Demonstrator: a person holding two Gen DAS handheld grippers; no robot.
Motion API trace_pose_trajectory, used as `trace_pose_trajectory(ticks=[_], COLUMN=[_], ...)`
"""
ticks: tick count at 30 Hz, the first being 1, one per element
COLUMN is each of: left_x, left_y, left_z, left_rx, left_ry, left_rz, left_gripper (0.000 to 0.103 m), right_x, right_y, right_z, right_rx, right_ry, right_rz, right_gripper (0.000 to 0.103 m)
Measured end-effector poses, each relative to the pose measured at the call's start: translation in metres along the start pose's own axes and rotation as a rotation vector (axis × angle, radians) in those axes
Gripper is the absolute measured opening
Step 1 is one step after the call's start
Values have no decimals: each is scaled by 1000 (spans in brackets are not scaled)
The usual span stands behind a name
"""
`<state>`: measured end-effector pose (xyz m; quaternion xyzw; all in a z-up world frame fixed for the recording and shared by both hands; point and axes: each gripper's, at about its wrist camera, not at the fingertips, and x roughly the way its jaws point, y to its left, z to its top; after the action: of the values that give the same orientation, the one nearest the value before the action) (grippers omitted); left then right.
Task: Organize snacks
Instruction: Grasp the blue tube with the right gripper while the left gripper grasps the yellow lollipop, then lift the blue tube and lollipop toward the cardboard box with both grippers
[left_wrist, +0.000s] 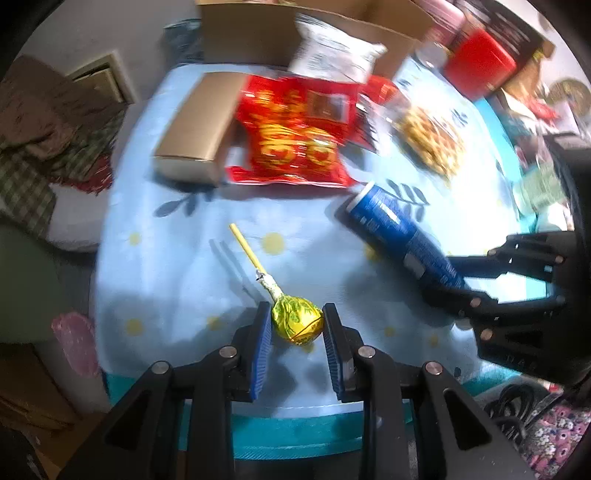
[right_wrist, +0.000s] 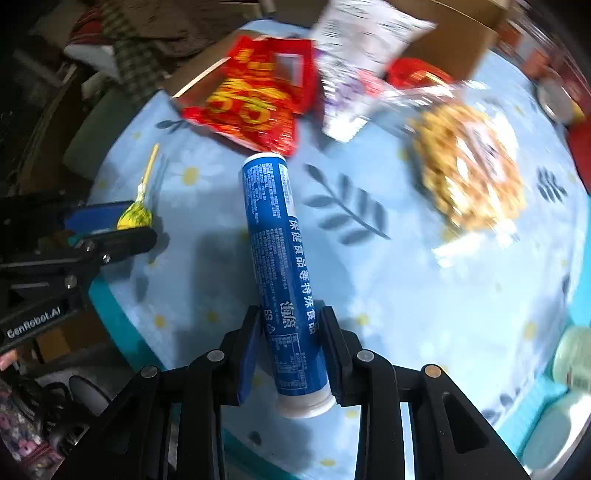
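Note:
A yellow-wrapped lollipop with a yellow stick sits between the blue pads of my left gripper; the pads touch its sides. It also shows in the right wrist view. My right gripper is shut on a blue tube with white caps and holds it above the table; in the left wrist view the tube points up-left from that gripper. A red snack bag, a white bag and a clear bag of yellow snacks lie further back.
The round table has a light blue flowered cloth. An open cardboard box stands at the far edge, with its flap lying left of the red bag. A red tin stands far right. A pale green container sits right.

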<state>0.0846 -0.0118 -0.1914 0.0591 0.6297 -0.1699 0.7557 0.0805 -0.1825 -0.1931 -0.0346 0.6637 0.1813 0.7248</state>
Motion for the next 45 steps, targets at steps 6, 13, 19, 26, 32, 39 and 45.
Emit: trace_pose_trajectory(ticks=[6, 13, 19, 26, 32, 39, 45], left_x=[20, 27, 30, 25, 10, -13, -32], left_y=[-10, -20, -31, -23, -28, -40, -40], left_z=[3, 7, 13, 15, 24, 23, 26], left_rx=[52, 88, 86, 39, 60, 95, 106], left_ry=[66, 84, 72, 52, 19, -19, -83], left_rz=[31, 96, 121, 87, 63, 60, 61], left_gripper=[27, 28, 29, 28, 28, 28, 28], right_x=[-11, -16, 7, 16, 19, 5, -20], right_y=[-33, -53, -11, 13, 15, 19, 27], right_z=[-10, -20, -1, -4, -5, -9, -14], right_rx=[75, 88, 55, 4, 26, 42, 35], right_ry=[-5, 12, 15, 18, 8, -23, -90], right_rz=[-37, -69, -91, -136, -57, -21, -25], right_gripper=[31, 32, 36, 33, 28, 28, 28])
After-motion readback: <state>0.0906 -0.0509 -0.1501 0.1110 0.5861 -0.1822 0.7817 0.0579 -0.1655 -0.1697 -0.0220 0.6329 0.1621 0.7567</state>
